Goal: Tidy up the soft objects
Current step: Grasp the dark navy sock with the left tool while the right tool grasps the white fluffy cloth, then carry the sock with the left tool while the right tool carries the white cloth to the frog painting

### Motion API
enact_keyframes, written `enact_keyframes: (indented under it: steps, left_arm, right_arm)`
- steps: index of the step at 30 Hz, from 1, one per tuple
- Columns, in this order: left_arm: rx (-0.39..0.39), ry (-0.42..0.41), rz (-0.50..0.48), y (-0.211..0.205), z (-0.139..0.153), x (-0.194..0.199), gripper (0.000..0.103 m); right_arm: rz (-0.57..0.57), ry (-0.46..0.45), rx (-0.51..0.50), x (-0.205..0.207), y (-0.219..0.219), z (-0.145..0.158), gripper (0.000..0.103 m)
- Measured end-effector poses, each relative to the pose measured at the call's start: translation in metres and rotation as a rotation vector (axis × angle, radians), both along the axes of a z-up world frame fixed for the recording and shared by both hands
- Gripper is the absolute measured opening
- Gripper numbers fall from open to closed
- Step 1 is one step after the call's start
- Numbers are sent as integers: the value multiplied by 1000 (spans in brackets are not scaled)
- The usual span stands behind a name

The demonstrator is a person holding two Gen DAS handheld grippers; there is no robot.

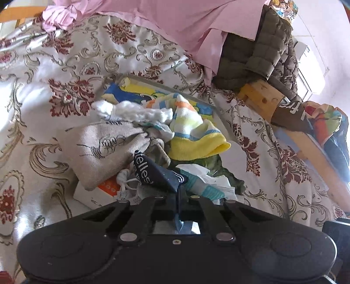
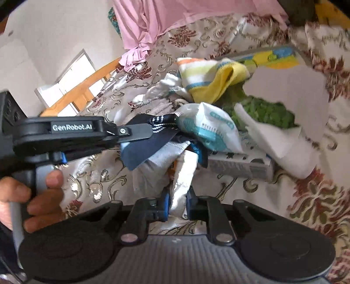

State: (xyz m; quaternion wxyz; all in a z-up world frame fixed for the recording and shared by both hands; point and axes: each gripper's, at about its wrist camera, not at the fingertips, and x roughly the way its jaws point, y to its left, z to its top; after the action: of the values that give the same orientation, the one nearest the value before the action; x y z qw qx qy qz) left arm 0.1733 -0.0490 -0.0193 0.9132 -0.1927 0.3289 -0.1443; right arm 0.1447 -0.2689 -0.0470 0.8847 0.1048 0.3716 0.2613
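Early stage of the sorting, by the look of things. A jumbled heap of soft things lying on a bed [image 1: 32, 91] with a floral cover, nothing folded, stacked or set apart in view. In the heap: a striped knit sock with a yellow cuff [image 1: 196, 139] at the centre, a white fluffy piece [image 1: 133, 113] just beside it at 9 o'clock, a beige cloth with line drawings [image 1: 102, 153] at 8 o'clock, a dark navy sock with white lettering [image 1: 153, 172] at 6 o'clock, and a crinkly white and teal packet [image 2: 207, 129] touching the navy sock. A small box [image 2: 242, 166] and a flat picture book [image 1: 135, 89] half buried under the heap. A pink sheet [image 1: 175, 19] draped at 12 o'clock, well apart.

Left hand-held gripper [image 1: 178, 192] closed tight, the corner of the navy sock pinched between its tips. The same left hand-held gripper seen from the side in the right wrist view, reaching in from 9 o'clock, a hand [image 2: 28, 196] wrapped round its handle.

Right hand-held gripper [image 2: 177, 202] nearly closed, blue pads [image 2: 165, 202] pressing on both sides of a strip of white cloth [image 2: 181, 183] running up toward the heap. Whether that cloth is a separate item or part of the navy sock, not possible to tell.

Judged left to do: nearly everything, starting with pulling these two pieces free.
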Motion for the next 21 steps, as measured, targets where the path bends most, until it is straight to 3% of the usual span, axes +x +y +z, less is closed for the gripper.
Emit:
enact_keyframes:
  steps: [9,21]
  left_arm:
    - [53,-85,-20,-5,32,-30,0]
    - [79,-204,-49,-12,80,-53,0]
  right_arm:
    - [-60,-154,-100,-30,0,26,14]
    - [-193,-305,-19,-49,-27,52,14]
